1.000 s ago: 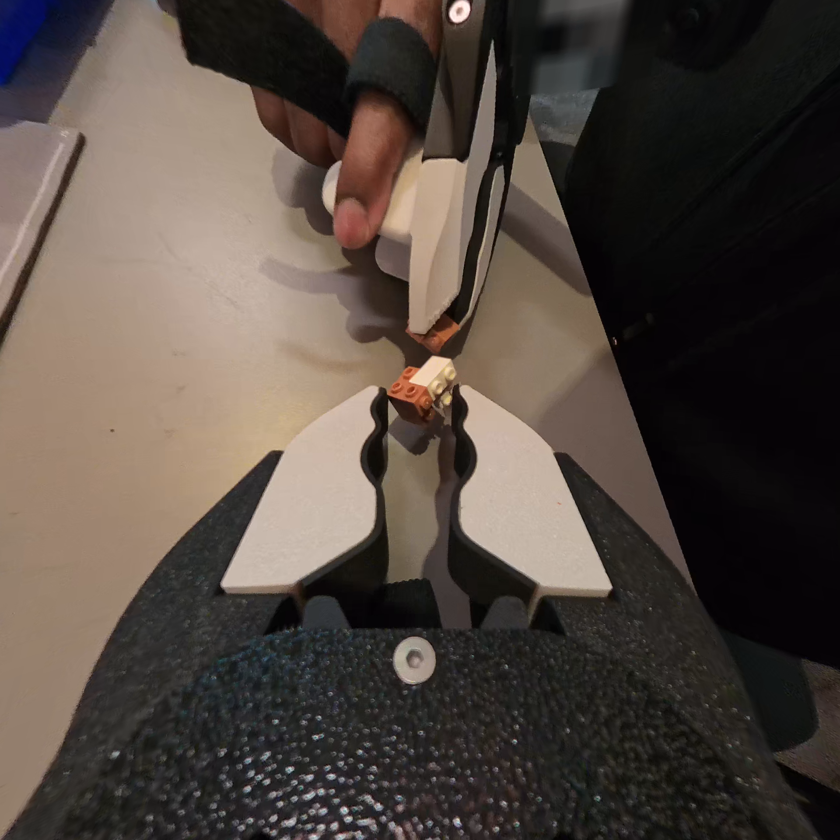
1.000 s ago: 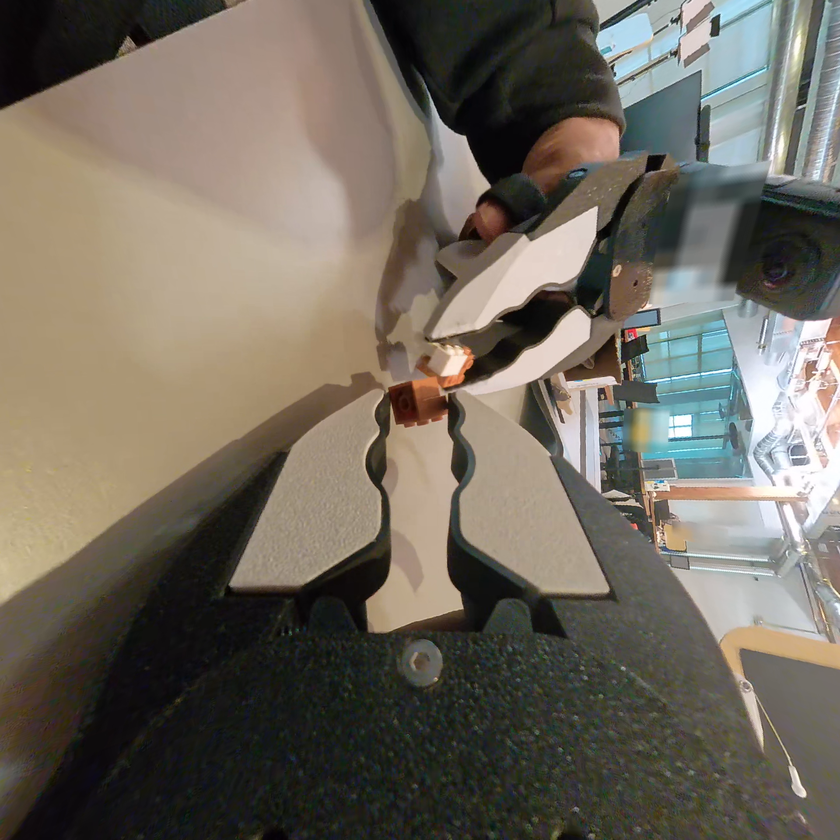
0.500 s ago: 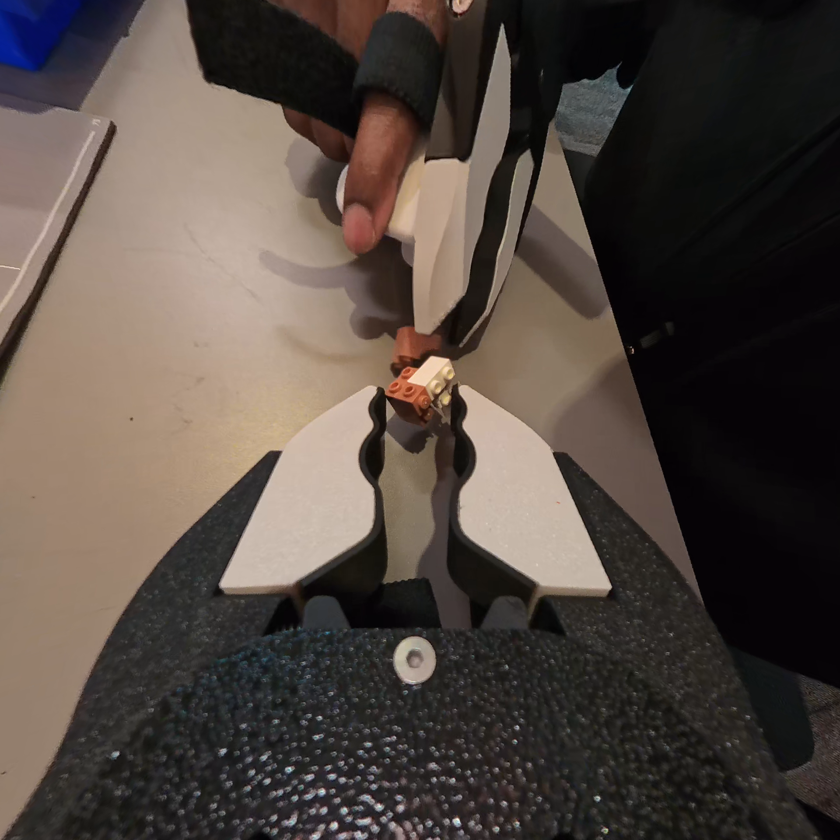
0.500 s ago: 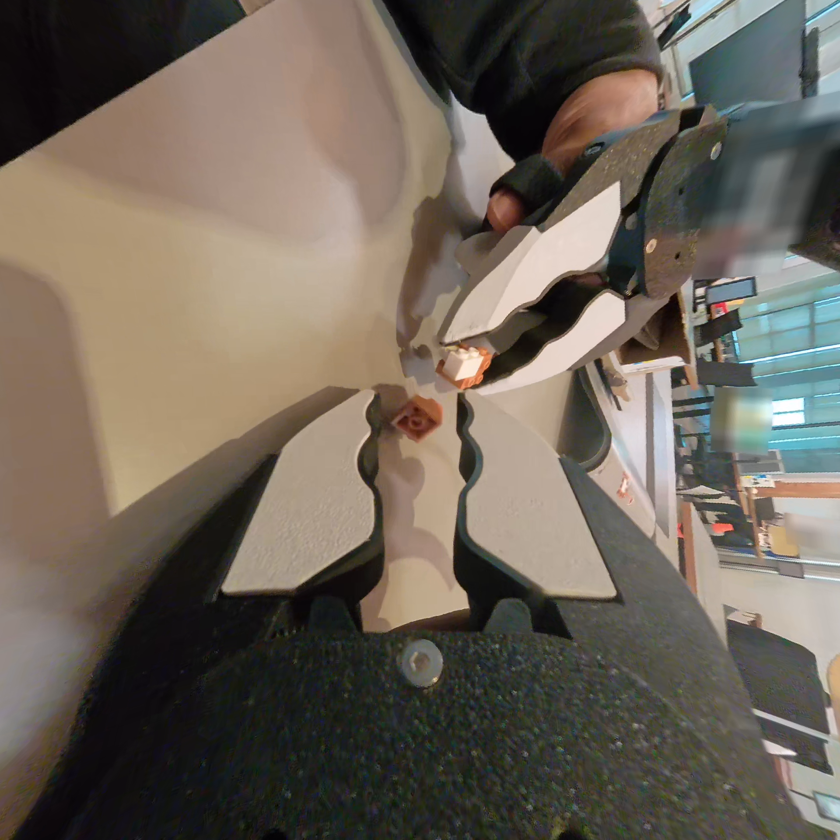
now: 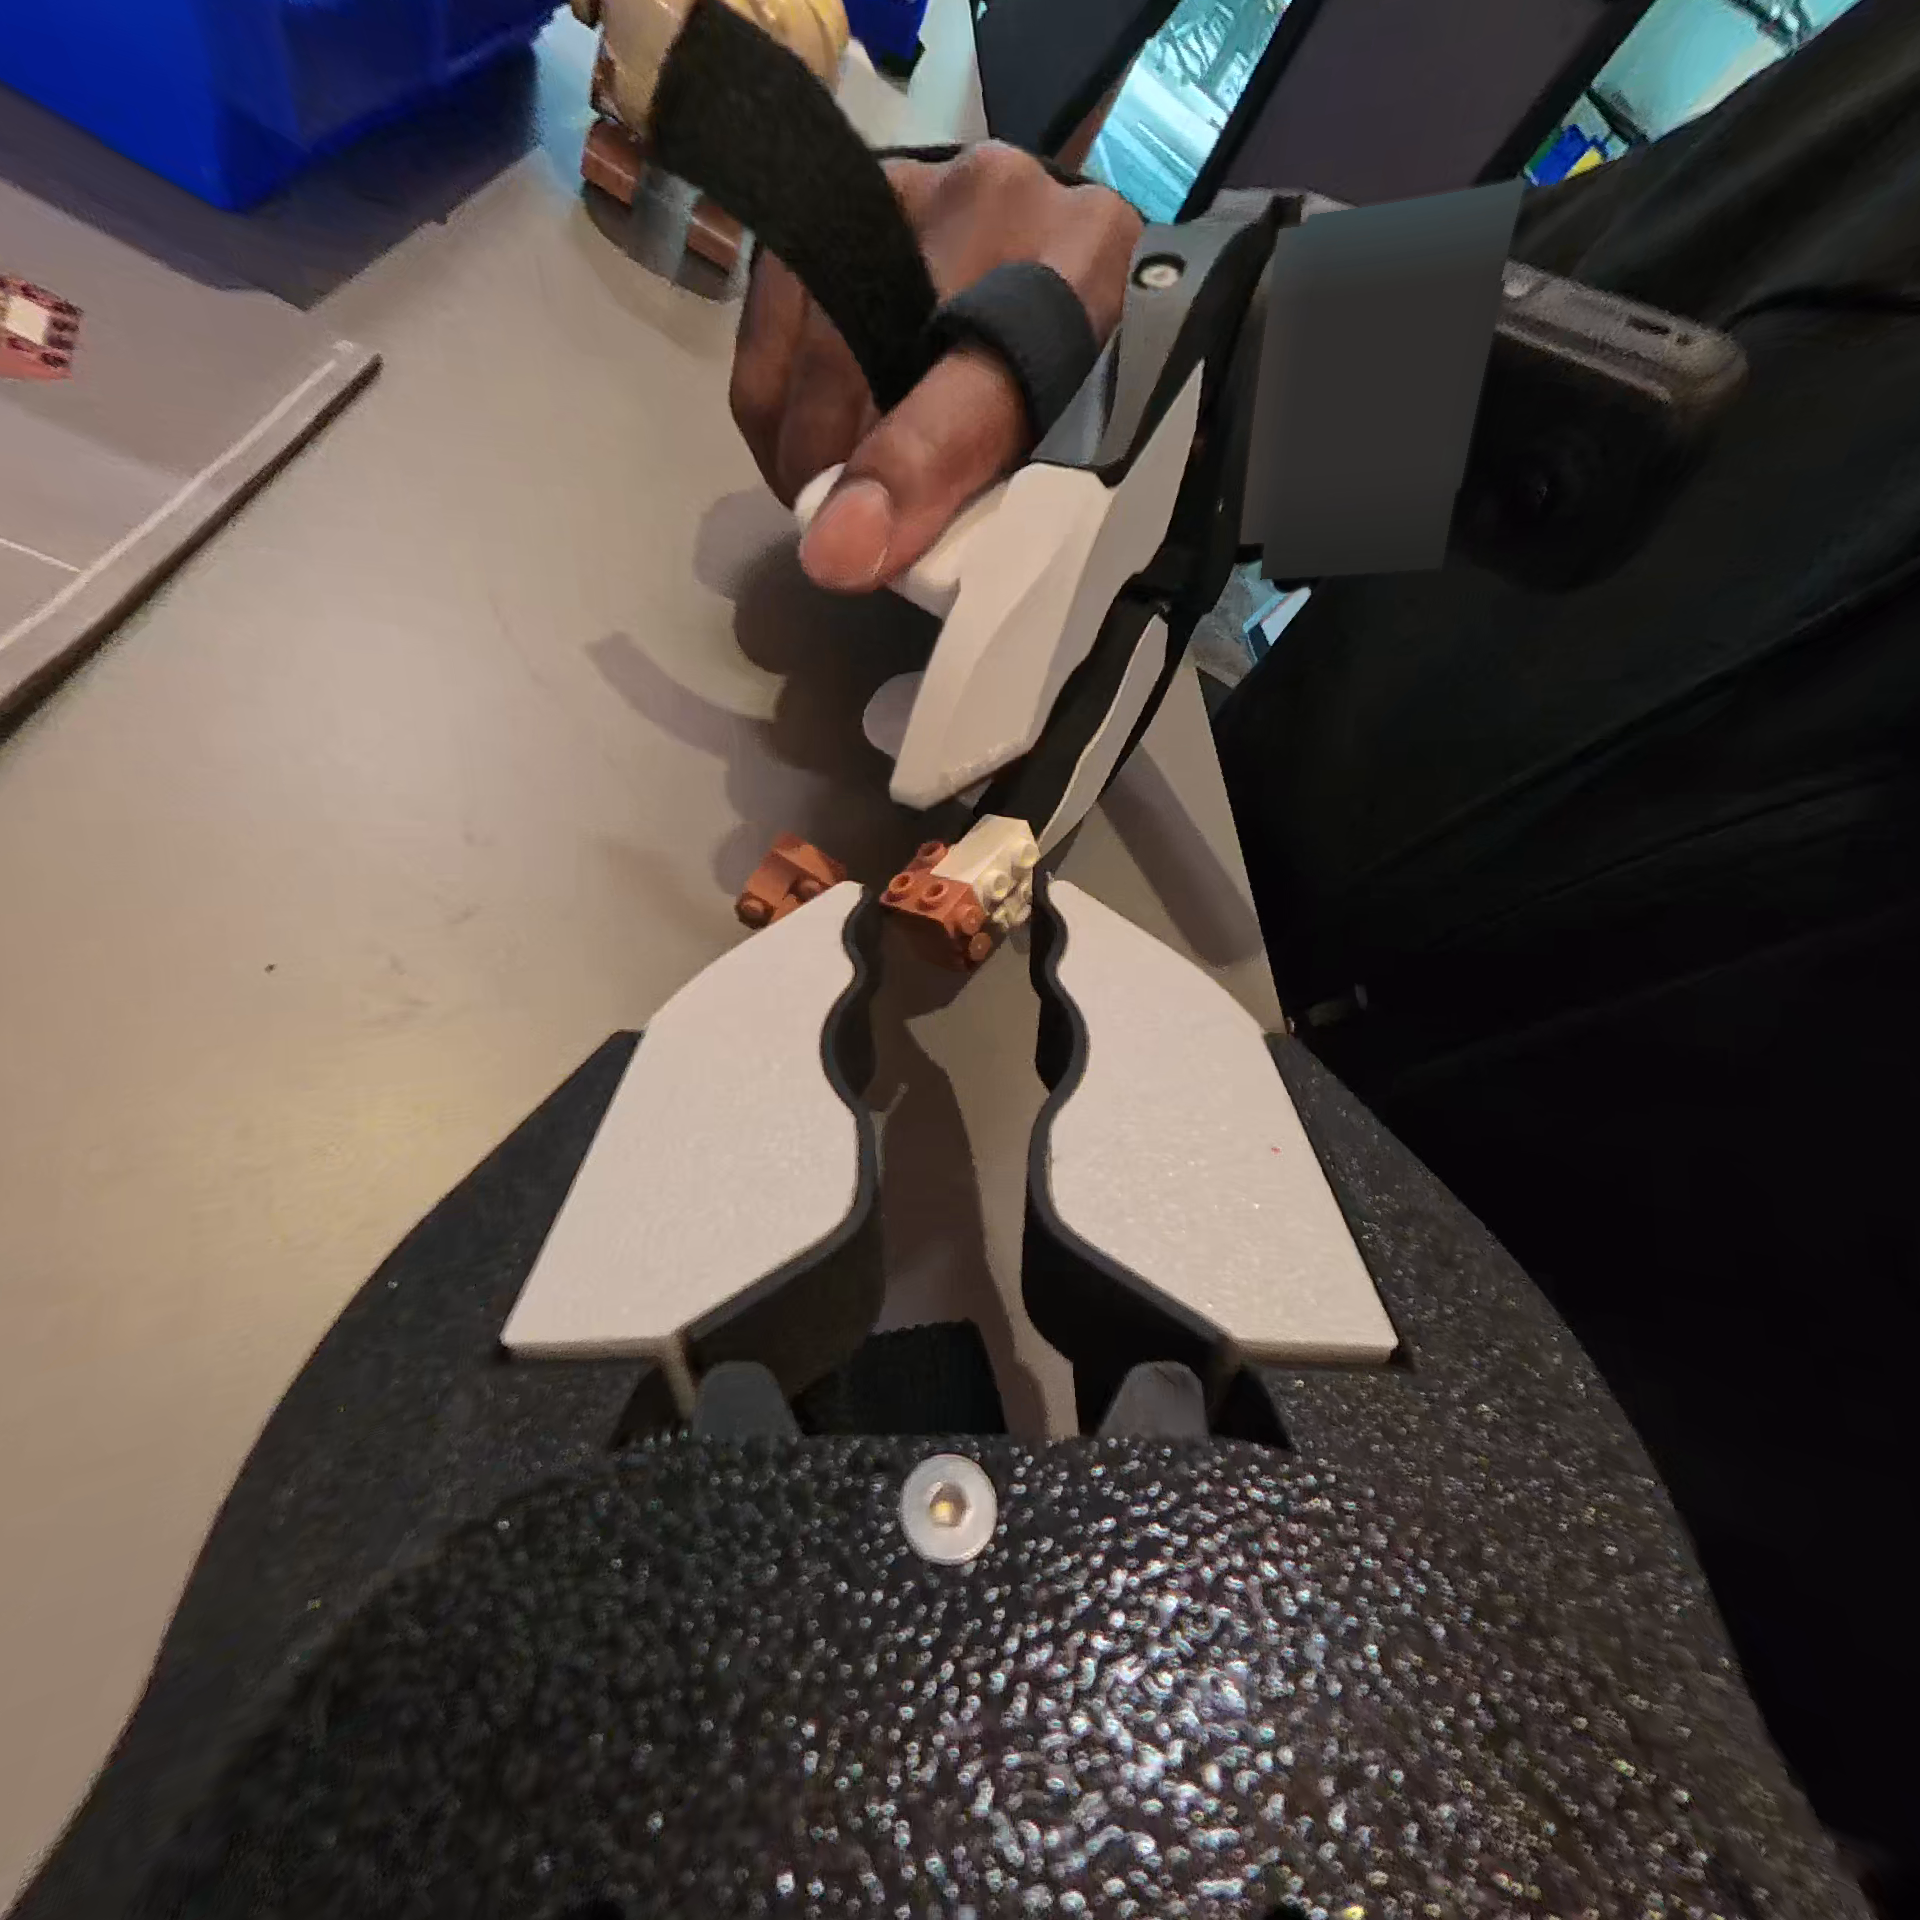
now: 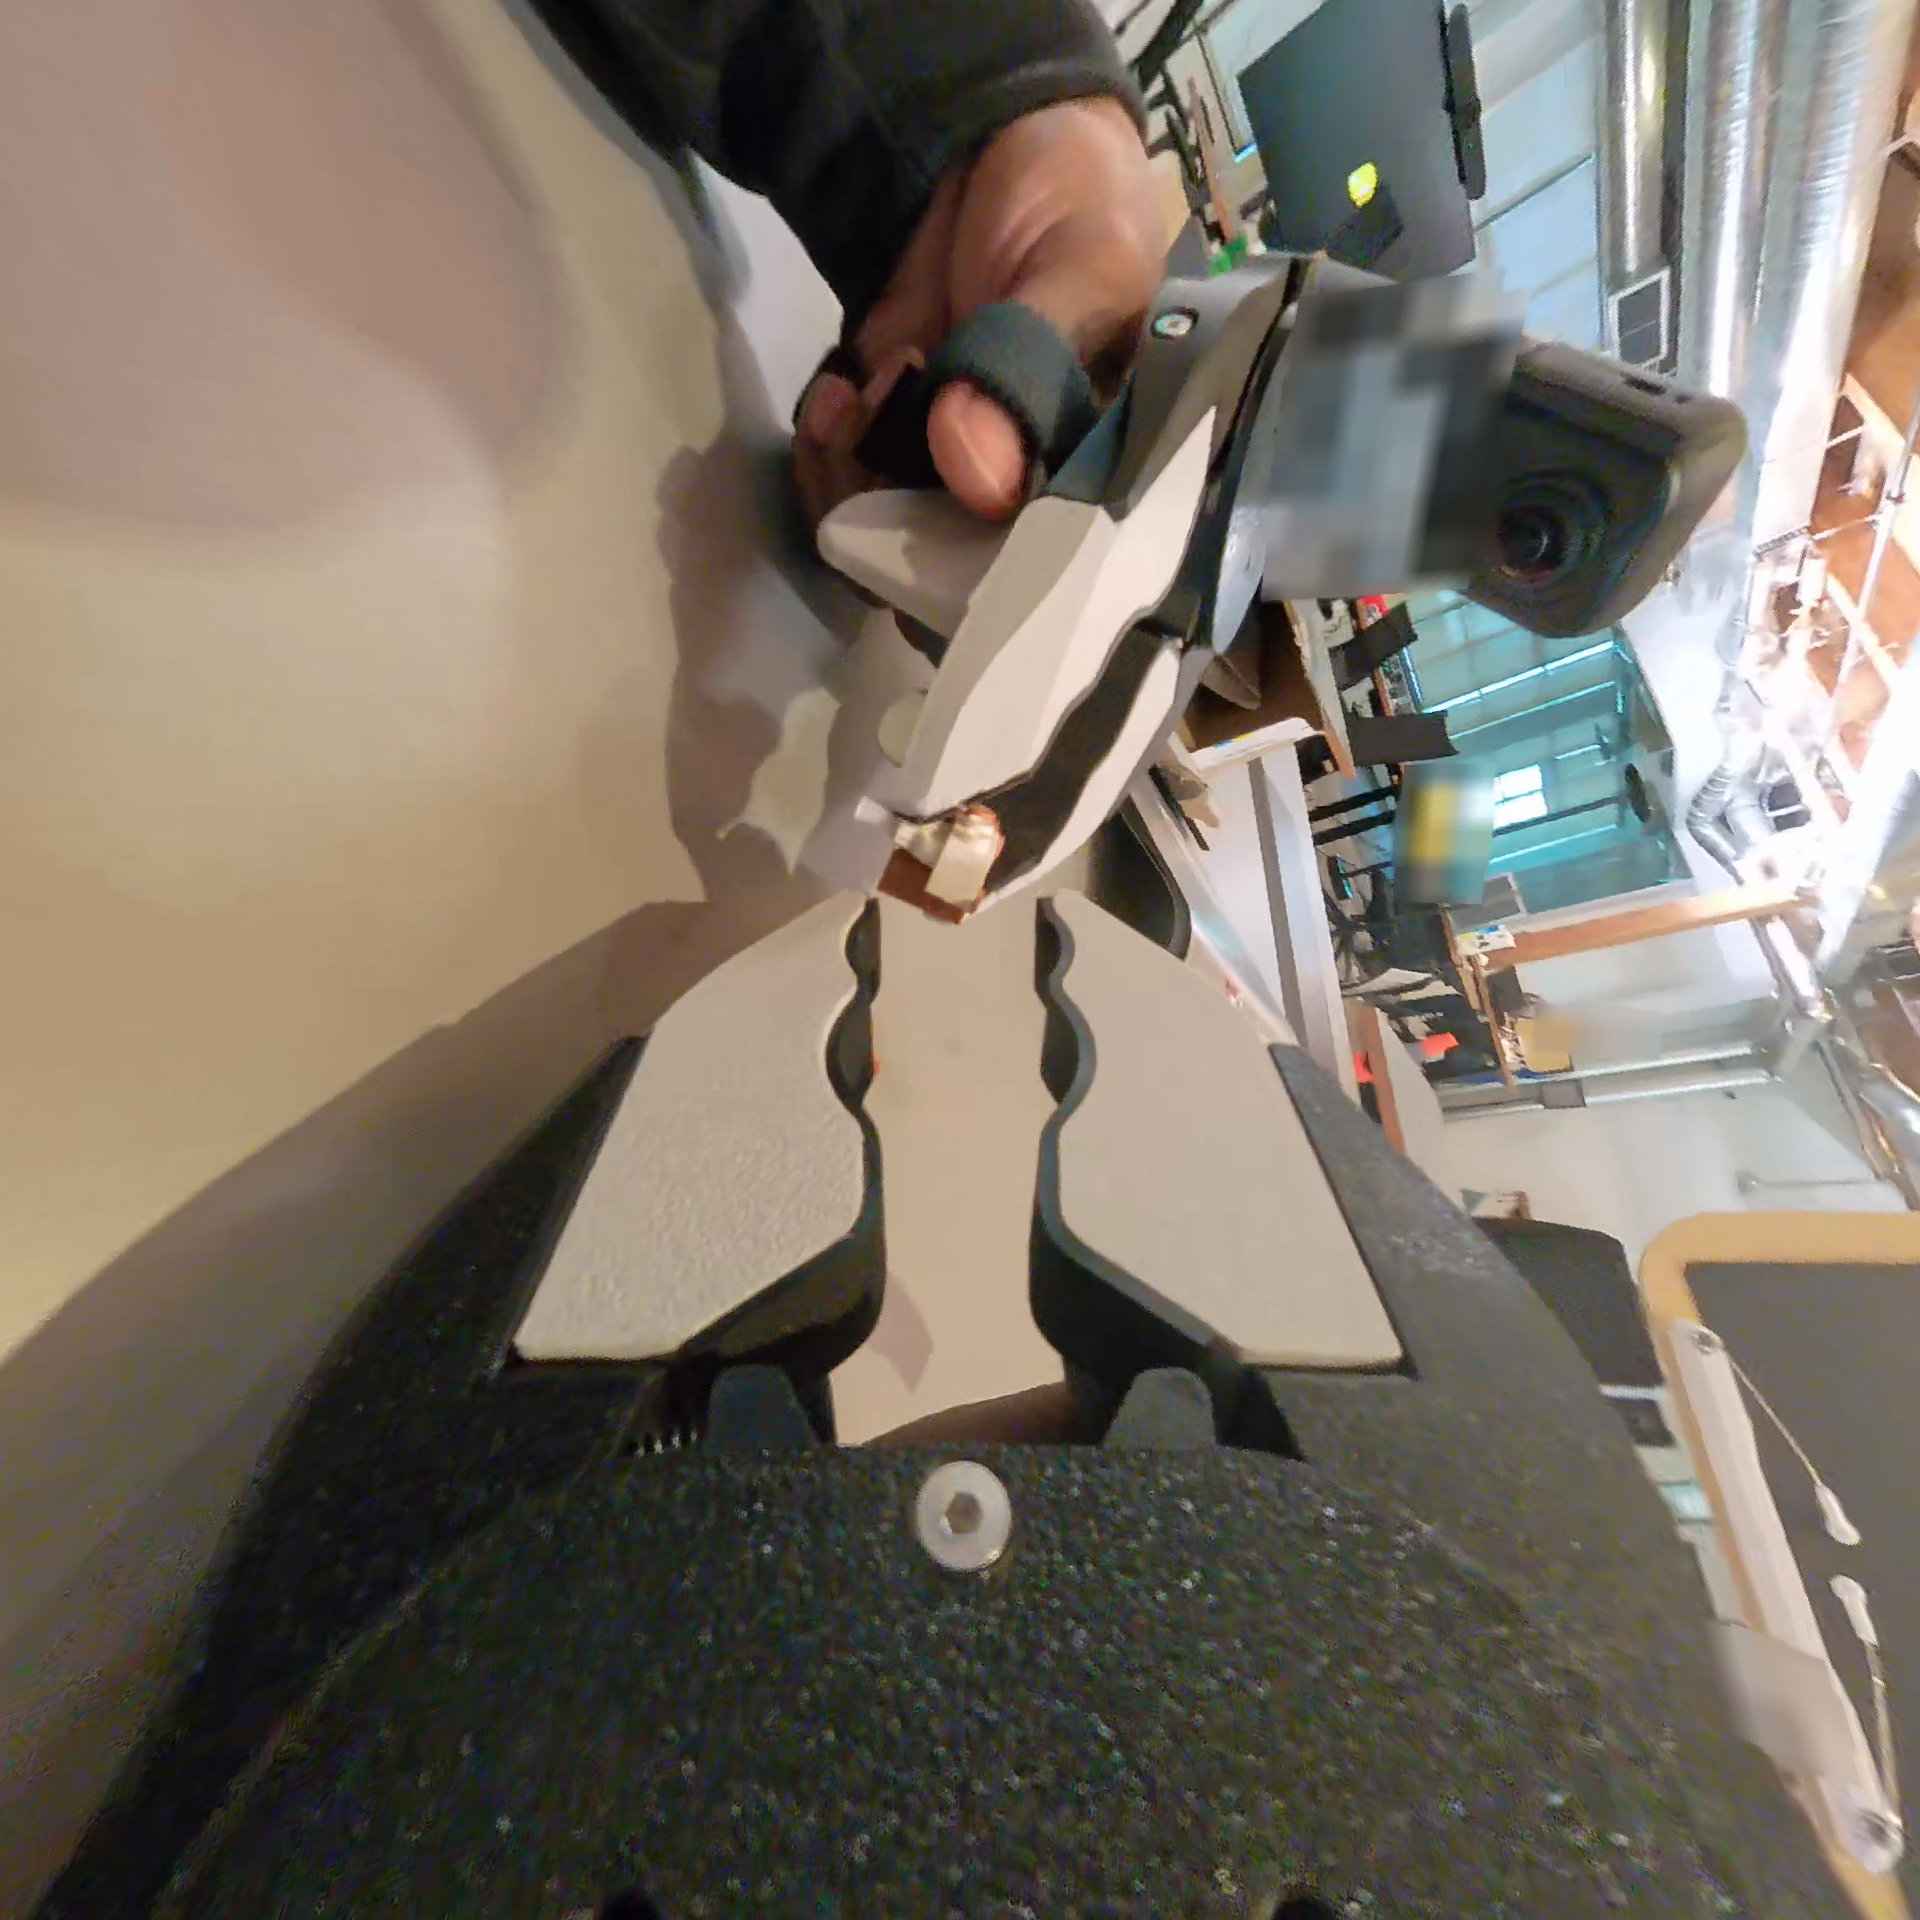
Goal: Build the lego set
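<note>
My left gripper point(image 5: 951, 916) is shut on a small block of brown and white bricks point(image 5: 940, 902), with both pads pressing its sides just above the beige table point(image 5: 364, 831). It also shows in the right wrist view point(image 6: 951, 852), holding the same block point(image 6: 935, 878). My right gripper point(image 6: 951, 920) is open with nothing between its fingers, and its tips hover right at the block. In the left wrist view it point(image 5: 987, 805) comes down from above onto the white end. A loose brown brick point(image 5: 781, 881) lies on the table just left of my left fingertip.
A grey mat point(image 5: 125, 468) with a small brown and white piece point(image 5: 31, 332) lies at the left. A blue bin point(image 5: 260, 83) stands at the back left and a brown-based object point(image 5: 644, 177) behind the hand. The person's dark clothing point(image 5: 1558, 935) is beyond the table's right edge.
My right gripper held a brown brick a second ago, then its jaws opened and the brick dropped to the table. My left gripper kept its hold on the brown and white block.
</note>
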Available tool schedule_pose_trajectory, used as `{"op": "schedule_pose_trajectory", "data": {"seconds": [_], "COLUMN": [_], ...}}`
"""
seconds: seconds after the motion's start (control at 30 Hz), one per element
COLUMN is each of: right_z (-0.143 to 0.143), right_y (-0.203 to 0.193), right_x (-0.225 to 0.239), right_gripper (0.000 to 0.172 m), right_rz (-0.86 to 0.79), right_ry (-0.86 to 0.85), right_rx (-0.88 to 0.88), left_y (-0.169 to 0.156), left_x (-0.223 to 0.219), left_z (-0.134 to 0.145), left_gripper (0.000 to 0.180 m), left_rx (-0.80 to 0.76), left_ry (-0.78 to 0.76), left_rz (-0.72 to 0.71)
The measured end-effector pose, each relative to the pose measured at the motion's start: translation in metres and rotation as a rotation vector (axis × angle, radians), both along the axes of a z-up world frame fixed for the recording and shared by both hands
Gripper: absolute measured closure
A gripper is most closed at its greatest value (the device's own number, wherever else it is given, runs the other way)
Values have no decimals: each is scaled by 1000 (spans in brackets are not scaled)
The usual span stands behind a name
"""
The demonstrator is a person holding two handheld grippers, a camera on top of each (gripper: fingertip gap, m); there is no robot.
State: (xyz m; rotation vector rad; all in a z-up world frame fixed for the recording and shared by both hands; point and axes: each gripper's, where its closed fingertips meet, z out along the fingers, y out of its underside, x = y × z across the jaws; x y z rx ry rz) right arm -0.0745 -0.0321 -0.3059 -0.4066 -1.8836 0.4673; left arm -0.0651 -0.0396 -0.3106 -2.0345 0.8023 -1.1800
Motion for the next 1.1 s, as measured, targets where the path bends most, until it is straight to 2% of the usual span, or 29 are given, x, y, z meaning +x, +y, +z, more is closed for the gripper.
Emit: {"op": "schedule_pose_trajectory", "data": {"seconds": [0.1, 0.23, 0.33, 0.6, 0.7, 0.83, 0.93, 1.1], "right_z": [-1, 1, 7, 19, 20, 26, 31, 35], "right_y": [-5, -4, -2, 11, 10, 6, 6, 3], "right_x": [2, 2, 2, 0, 1, 1, 1, 2], "right_gripper": [153, 155, 158, 163, 163, 163, 163, 163], "right_rz": [28, 28, 13, -47, -50, -33, -22, 2], "right_ry": [-9, -10, -11, -55, -87, -123, -133, -168], "right_rx": [-17, -53, -146, -445, -535, -685, -784, -922], "left_y": [-2, -1, 0, 8, 15, 19, 18, 22], "left_x": [5, 6, 5, -8, -13, -14, -9, -6], "left_z": [4, 6, 12, 37, 40, 42, 41, 41], "left_gripper": [154, 153, 151, 144, 139, 128, 130, 144], "left_rx": [15, 9, 29, 236, 371, 682, 827, 933], "left_ry": [-19, -49, -75, -94, -17, 193, 299, 353], "left_rz": [-17, -15, -7, 57, 93, 101, 81, 93]}}
